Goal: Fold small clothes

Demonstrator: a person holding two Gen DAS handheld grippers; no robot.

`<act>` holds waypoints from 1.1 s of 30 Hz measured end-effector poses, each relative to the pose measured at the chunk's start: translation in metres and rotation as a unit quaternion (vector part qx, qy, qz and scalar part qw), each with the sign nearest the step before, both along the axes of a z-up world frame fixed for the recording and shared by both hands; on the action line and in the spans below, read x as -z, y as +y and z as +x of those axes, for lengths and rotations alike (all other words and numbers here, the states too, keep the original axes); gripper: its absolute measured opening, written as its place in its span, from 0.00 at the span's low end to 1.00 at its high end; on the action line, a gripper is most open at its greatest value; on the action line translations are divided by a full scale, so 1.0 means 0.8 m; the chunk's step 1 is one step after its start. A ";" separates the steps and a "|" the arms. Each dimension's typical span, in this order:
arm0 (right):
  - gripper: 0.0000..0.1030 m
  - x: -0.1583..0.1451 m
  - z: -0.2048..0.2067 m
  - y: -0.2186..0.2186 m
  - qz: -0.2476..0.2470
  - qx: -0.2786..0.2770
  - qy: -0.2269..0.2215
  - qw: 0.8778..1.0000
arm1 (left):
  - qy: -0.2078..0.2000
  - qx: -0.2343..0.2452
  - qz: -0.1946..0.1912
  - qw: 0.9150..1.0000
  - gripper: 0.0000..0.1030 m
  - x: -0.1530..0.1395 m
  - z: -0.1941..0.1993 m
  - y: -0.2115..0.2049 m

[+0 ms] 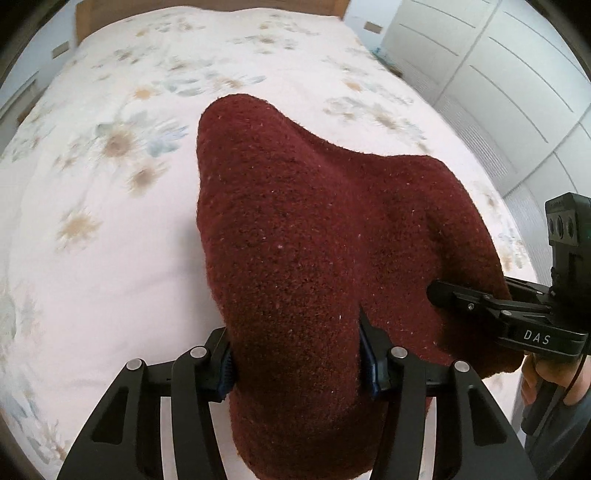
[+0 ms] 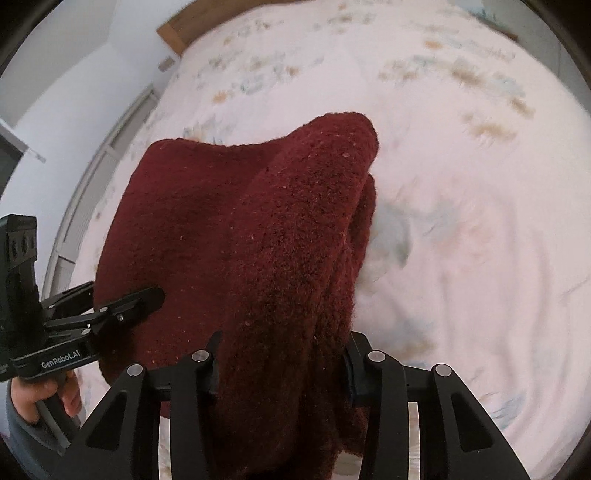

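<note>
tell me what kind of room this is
Most likely a bedroom: a wide bed with a floral cover, a wooden headboard at its far end, and white wardrobe doors alongside.

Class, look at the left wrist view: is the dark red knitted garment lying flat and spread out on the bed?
No: the dark red knitted garment hangs bunched between the fingers of the left gripper, raised above the floral bedcover.
</note>
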State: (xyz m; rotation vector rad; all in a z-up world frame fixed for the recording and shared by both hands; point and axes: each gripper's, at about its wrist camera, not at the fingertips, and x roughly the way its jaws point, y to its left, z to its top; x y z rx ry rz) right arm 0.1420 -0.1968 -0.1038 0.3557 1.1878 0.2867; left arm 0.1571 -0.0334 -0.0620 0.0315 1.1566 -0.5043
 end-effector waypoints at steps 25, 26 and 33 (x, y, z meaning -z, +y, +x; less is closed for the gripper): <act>1.00 -0.003 -0.046 0.005 -0.145 0.015 -0.062 0.987 | 0.006 -0.065 0.032 0.997 0.99 0.043 -0.037 0.068; 1.00 0.000 -0.049 0.000 -0.146 0.018 -0.060 0.987 | 0.005 -0.066 0.037 0.997 0.99 0.052 -0.036 0.072; 1.00 0.038 -0.056 -0.037 -0.140 0.034 -0.058 0.988 | -0.005 -0.055 0.050 0.997 0.99 0.076 -0.036 0.082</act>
